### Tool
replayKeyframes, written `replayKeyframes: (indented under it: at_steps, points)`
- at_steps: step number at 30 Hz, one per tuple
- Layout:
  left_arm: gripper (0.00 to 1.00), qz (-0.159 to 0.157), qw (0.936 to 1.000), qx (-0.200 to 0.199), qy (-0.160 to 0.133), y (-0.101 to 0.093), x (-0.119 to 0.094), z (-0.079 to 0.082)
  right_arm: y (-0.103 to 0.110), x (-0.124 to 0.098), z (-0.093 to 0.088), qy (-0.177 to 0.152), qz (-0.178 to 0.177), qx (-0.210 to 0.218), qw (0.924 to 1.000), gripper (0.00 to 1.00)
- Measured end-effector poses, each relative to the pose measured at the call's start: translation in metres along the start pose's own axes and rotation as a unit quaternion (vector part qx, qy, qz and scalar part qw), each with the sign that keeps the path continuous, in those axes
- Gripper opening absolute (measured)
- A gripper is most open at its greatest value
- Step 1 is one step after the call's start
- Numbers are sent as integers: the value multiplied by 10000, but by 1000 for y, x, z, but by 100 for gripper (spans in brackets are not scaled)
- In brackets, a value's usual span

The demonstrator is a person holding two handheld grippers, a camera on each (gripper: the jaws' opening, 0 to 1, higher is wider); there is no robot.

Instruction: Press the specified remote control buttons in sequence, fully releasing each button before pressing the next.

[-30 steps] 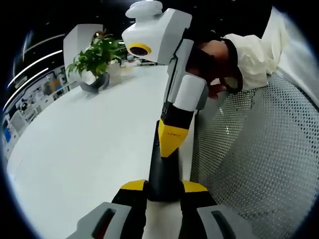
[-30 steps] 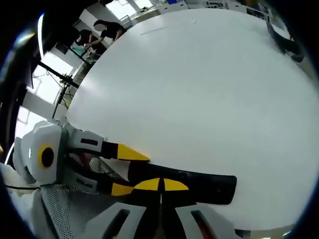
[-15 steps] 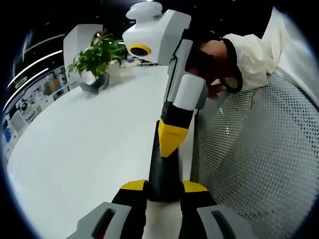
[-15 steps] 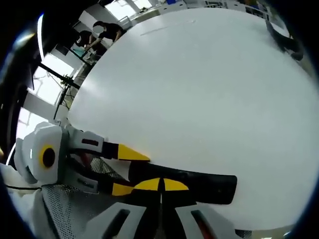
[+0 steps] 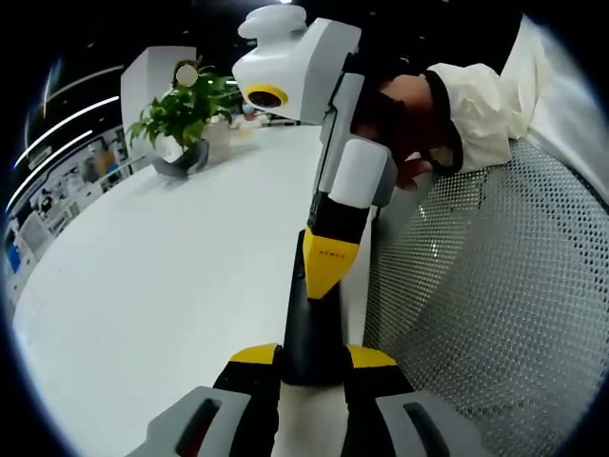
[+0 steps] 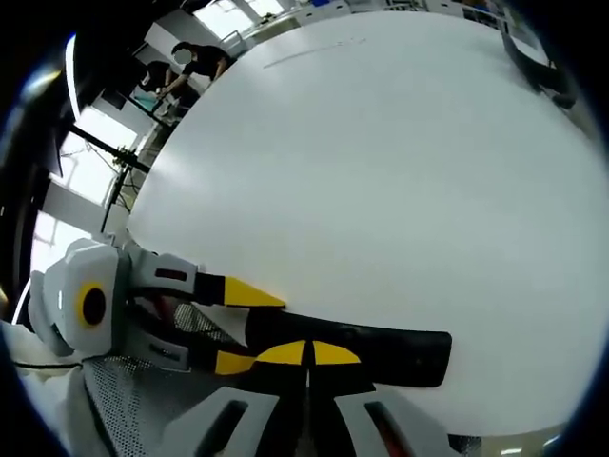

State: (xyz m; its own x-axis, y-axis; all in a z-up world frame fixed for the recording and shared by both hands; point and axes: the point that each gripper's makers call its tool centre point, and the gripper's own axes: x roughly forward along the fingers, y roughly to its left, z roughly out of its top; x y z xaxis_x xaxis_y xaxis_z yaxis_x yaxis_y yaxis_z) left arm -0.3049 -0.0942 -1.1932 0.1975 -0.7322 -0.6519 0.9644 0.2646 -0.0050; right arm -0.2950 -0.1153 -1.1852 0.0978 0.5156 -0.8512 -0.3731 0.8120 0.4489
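In the left gripper view, a potted plant is standing far back on the white table. The left gripper is clenching the near end of the black remote control, which is lying near the table's edge. The right gripper is coming down with its yellow tips together on the remote's top, apparently touching. A mesh chair is sitting right of it.

In the right gripper view, the left gripper is gripping the remote from the left.
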Motion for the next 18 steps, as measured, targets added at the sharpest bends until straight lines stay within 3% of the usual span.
replayKeyframes:
  at_steps: [5,9,18]
  points:
    - [25,0,10000,4,4,0,0,0,0,0,0,-32,-26,-83,10000,0]
    - [25,1,10000,5,9,0,0,0,2,1,0,-46,-256,-460,9986,0]
    - [25,19,10000,-19,37,0,0,0,-1,1,0,-91,-124,-229,9996,0]
